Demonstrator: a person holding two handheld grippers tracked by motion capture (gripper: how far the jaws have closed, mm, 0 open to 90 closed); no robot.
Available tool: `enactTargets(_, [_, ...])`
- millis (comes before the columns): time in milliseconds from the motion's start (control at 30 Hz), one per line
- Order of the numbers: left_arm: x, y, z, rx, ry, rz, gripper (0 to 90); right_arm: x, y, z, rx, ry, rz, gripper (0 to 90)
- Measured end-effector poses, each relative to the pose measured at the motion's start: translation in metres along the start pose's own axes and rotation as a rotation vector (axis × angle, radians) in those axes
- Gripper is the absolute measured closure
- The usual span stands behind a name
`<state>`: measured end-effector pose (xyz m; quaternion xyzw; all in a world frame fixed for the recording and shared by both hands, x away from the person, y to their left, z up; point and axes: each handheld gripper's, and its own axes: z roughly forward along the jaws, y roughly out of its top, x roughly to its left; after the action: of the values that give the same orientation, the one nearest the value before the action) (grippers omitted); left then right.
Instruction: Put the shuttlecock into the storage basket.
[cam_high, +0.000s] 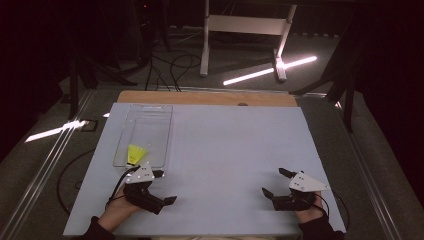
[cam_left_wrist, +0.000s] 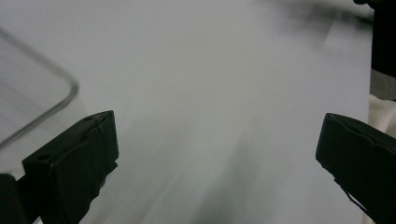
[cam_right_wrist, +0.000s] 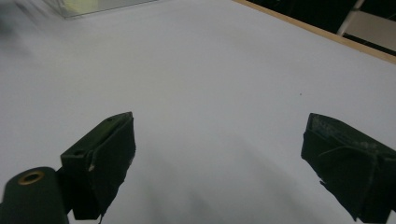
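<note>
Yellow feathered shuttlecock (cam_high: 135, 154) lies at the near end of the clear plastic tray (cam_high: 131, 115). Left gripper (cam_high: 161, 186) and right gripper (cam_high: 275, 181) both spread, empty. Risk: left gripper's near jaw strikes the tray's rim, shifting it.

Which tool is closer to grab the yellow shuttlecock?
Probably the left tool: it sits open just beside the clear tray holding the yellow shuttlecock. The right tool is across the table.

Probably a lab: dark room, floor cables (cam_high: 170, 65).

Yellow shuttlecock (cam_high: 135, 153), clear tray (cam_high: 160, 115), white tbl (cam_high: 235, 145).
</note>
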<state>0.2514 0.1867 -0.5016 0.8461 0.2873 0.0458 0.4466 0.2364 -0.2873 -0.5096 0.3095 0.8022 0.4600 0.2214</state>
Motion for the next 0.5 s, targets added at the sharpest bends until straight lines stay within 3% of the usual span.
enactTargets(300, [0.001, -0.012, -0.003, -0.029, 0.077, -0.032, 0.2, 0.000, 0.000, 0.000, 0.000, 0.000, -0.003, 9.9])
enactTargets(500, [0.000, -0.017, -0.001, -0.036, 0.090, -0.030, 0.2, 0.000, 0.000, -0.001, -0.002, 0.000, -0.002, 9.8])
